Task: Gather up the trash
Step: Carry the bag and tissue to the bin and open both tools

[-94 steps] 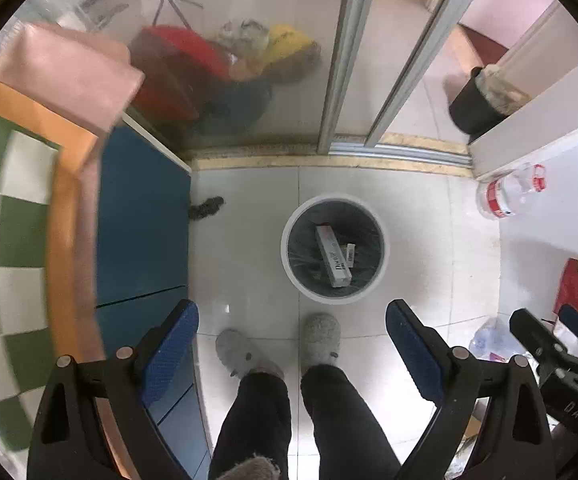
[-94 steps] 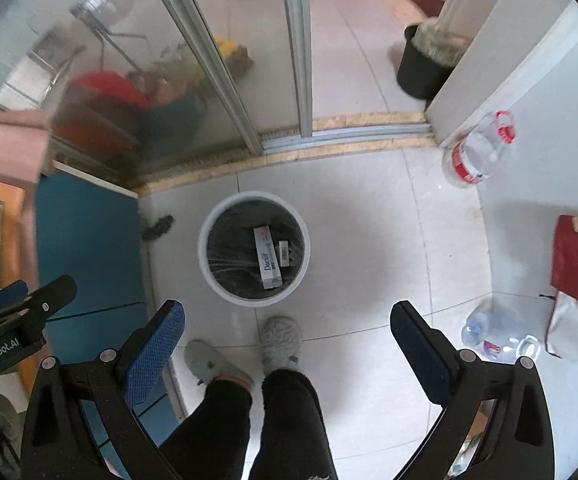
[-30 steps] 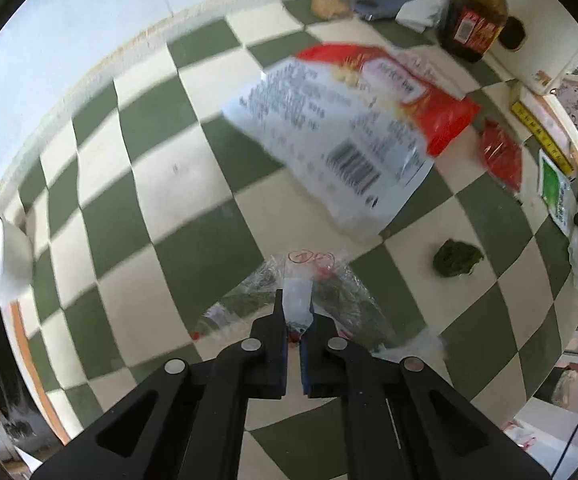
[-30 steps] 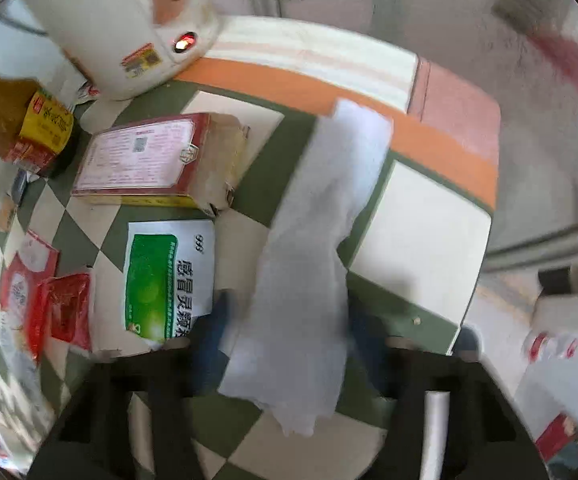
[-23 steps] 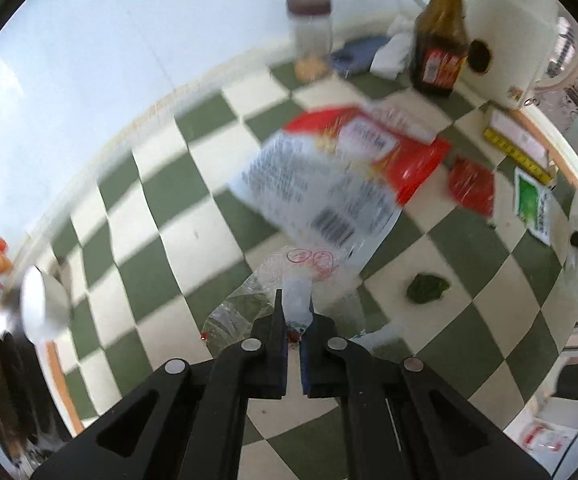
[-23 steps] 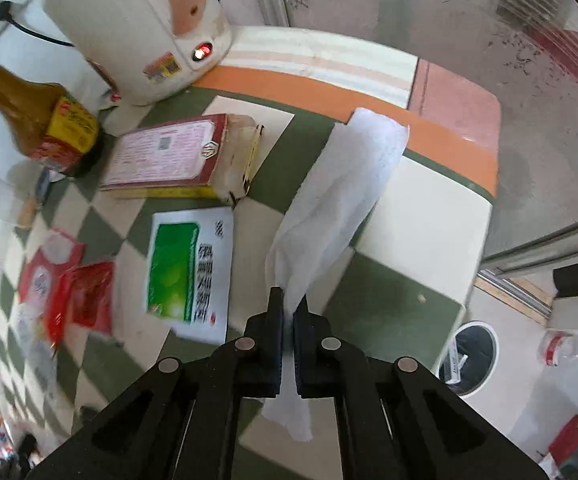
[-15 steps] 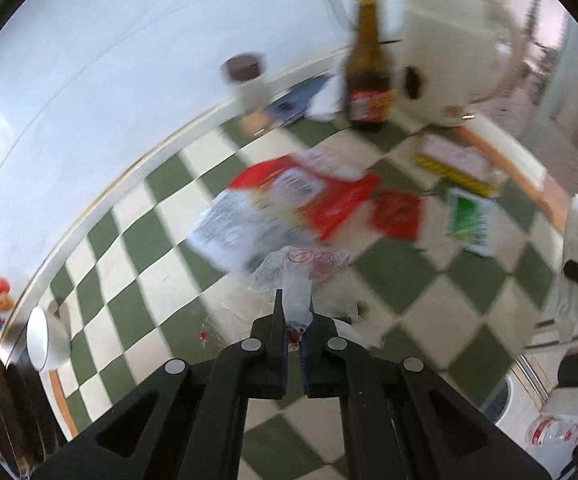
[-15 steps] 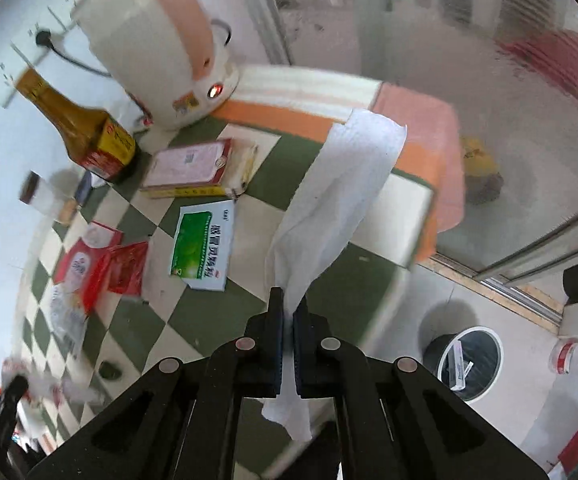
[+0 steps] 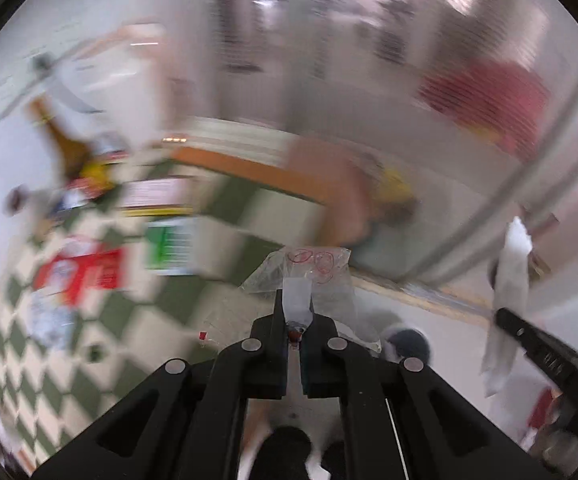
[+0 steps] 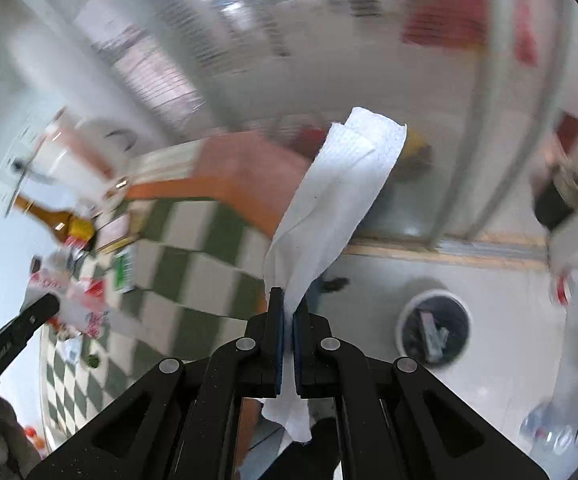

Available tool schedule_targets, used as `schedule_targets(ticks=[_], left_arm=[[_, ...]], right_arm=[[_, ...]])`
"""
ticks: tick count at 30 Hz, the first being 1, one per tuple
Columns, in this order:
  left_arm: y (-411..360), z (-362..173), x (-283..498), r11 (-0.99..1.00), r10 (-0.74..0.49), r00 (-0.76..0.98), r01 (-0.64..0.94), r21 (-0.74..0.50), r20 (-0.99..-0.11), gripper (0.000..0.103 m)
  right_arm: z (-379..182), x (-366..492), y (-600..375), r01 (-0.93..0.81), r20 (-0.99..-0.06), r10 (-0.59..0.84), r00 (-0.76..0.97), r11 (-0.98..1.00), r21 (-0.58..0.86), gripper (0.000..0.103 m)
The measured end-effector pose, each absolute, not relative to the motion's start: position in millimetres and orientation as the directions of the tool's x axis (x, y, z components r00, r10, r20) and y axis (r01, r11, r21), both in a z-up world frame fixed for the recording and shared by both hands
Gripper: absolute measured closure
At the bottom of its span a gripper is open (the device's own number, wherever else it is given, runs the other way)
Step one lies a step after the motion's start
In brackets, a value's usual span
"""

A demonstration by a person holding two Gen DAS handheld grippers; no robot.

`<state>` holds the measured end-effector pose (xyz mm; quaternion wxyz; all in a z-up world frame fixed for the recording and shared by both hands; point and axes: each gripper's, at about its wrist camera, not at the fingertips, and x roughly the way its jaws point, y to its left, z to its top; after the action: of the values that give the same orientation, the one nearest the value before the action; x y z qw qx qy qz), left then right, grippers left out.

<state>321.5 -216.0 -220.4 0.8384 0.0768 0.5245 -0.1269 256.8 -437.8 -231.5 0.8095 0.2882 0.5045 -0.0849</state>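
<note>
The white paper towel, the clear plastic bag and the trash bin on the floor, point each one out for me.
white paper towel (image 10: 341, 200), right wrist view, middle of the sheet.
clear plastic bag (image 9: 309, 270), left wrist view, upper printed part.
trash bin (image 10: 403, 322), right wrist view, left rim.

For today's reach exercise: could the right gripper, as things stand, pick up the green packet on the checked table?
Probably not yet. The right gripper has its jaws shut on a white tissue, so nothing else fits between them, and the green packet lies off to the side on the checked table.

Clear glossy plastic bag (image 9: 309, 276), matt paper towel (image 10: 341, 196)
</note>
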Motion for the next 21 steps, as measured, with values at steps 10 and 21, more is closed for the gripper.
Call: schedule_targets(ticks=[10, 21], left_arm=[[-417, -403, 285, 0.821, -0.209, 0.032, 0.549, -0.158, -0.977, 0.101], [-524, -721, 281, 0.804, -0.049, -0.285, 0.558, -0.208, -0.957, 0.100]], right_arm=[[-409, 131, -578, 0.700, -0.925, 0.196, 0.327, 0.607, 0.376, 0.099], [-714, 100, -622, 0.735, -0.854, 0.461, 0.242, 0.488, 0.472, 0.099]])
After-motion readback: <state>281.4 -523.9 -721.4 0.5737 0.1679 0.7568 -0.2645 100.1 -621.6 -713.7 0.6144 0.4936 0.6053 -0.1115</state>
